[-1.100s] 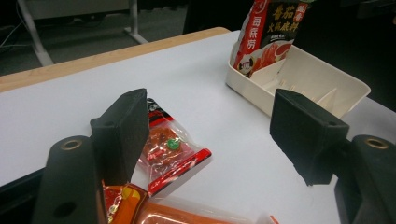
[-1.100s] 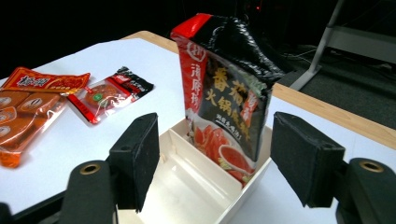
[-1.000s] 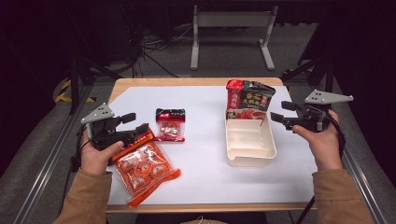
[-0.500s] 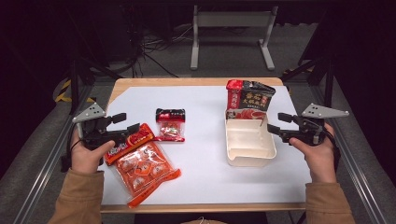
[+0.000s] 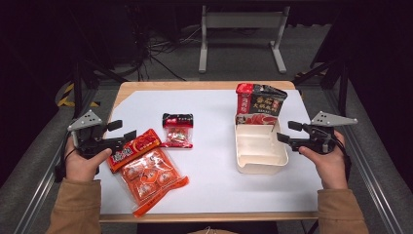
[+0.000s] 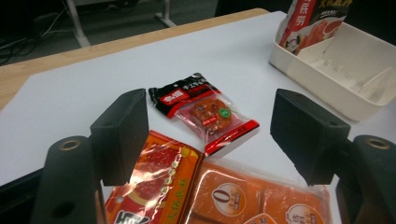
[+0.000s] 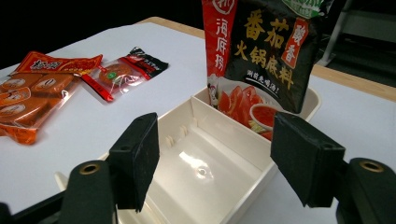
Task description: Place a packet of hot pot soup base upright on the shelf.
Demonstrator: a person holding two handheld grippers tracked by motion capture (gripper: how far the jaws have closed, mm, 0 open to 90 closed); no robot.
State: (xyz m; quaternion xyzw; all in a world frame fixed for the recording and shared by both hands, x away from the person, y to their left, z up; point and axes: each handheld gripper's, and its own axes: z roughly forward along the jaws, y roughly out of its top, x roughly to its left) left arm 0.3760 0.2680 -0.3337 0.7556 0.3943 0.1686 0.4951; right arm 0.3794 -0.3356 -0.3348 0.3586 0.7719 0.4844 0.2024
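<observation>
Orange-red sachet (image 5: 134,148) lies on the table (image 5: 214,122) just beside left gripper (image 5: 122,134), fingers wide, empty. Right gripper (image 5: 287,132) spread, empty, at tray (image 5: 258,163). Approach low, straddle sachet's edge before closing.

A wide bare strip of desk (image 5: 214,146) is left between the snack packets on the left and the tray (image 5: 259,168) on the right. The left claw (image 5: 124,130) is flanked closely by the flat red packet (image 5: 134,149) and the orange multipack (image 5: 151,178), with the small packet (image 5: 177,129) just beyond. The tray's far compartment is blocked by an upright sauce bag (image 5: 259,103); its near compartment lies open in front of the right claw (image 5: 288,131). The near desk edge is unobstructed at centre.
</observation>
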